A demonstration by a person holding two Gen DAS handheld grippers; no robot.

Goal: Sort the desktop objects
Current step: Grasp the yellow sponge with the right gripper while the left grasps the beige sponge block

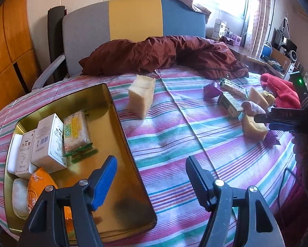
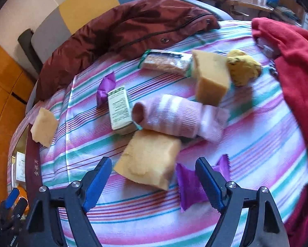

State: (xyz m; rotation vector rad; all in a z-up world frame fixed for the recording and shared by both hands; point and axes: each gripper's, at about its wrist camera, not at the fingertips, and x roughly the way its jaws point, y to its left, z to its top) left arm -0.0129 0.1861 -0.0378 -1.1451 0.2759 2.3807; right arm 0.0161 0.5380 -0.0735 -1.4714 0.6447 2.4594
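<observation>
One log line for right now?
left gripper: open over gold metal tray | right gripper: open above tan sponge block

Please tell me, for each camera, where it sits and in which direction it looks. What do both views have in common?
Left wrist: on the left gripper, looking down over the gold tin tray and striped cloth; open jaws show.
Right wrist: on the right gripper, above a yellow sponge and pink sock; jaws open.
Shared: sponge, sock, maroon jacket.
</observation>
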